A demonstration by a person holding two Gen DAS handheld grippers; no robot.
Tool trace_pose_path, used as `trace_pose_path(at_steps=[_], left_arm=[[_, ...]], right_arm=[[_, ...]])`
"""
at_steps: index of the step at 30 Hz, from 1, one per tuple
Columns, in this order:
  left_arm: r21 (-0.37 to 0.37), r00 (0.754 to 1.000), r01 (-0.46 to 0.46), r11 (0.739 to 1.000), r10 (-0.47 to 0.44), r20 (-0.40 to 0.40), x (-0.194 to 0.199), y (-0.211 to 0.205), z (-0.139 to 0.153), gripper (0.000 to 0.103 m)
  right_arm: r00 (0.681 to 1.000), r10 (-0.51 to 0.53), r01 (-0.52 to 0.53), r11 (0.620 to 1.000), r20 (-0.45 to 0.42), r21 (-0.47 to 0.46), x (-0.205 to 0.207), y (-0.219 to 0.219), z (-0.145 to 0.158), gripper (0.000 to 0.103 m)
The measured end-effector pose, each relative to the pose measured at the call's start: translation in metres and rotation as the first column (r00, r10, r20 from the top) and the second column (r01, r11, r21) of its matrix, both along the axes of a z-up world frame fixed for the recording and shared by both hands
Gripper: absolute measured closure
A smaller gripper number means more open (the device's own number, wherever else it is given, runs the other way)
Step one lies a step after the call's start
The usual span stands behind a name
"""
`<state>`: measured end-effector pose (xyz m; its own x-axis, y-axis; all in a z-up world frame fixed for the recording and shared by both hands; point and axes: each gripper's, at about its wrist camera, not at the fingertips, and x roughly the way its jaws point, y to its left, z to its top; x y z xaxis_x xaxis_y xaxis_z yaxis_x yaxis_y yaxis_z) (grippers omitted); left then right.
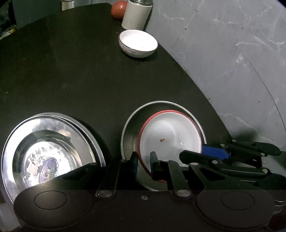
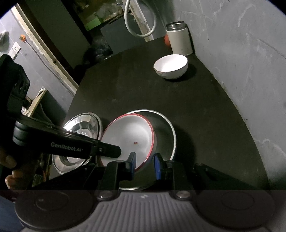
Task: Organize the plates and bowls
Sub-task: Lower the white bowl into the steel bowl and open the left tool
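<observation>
- Left gripper (image 1: 143,165): the jaws stand narrowly apart, astride the near rim of the red-rimmed plate (image 1: 169,137). Whether the pads actually bear on the rim cannot be told from either view.
- Right gripper (image 2: 144,165): the jaws stand narrowly apart over the opposite edge of the same plate, with the rim between the blue pads; firm contact cannot be confirmed.
- Plate position: the red-rimmed plate lies tilted inside the steel plate (image 2: 166,132), off-centre toward one side.
- Risk, uneven lift: if one gripper rises before the other, the plate probably pivots and slides off the pads.
- Risk, drag: the steel plate may come along or scrape across the dark table (image 1: 80,80), since the two dishes touch.
- Risk, collision: the steel bowls (image 1: 48,151) stand just beside the plates; a sideways swing could strike them.
- Risk, crossing tools: the two grippers work close together and could foul each other.
- Farther off: the white bowl (image 1: 138,43) and the canister (image 1: 136,14) stand well apart, near the wall; no immediate hazard.
</observation>
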<state>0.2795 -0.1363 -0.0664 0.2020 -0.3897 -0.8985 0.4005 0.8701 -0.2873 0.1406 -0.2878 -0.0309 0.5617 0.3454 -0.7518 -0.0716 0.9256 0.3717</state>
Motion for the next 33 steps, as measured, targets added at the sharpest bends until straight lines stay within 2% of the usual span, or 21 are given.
trace_pose_path(at_steps=[14, 33], left_arm=[[0.010, 1.000, 0.002, 1.000, -0.002, -0.008, 0.0017, -0.0028, -0.0021, 0.088], [0.020, 1.000, -0.002, 1.000, 0.002, 0.010, 0.0038, -0.0027, 0.0030, 0.081]], right_arm=[[1.000, -0.005, 0.005, 1.000, -0.004, -0.001, 0.0032, -0.0006, -0.0008, 0.077], [1.000, -0.016, 0.016, 1.000, 0.000, -0.016, 0.0038, -0.0011, 0.0006, 0.076]])
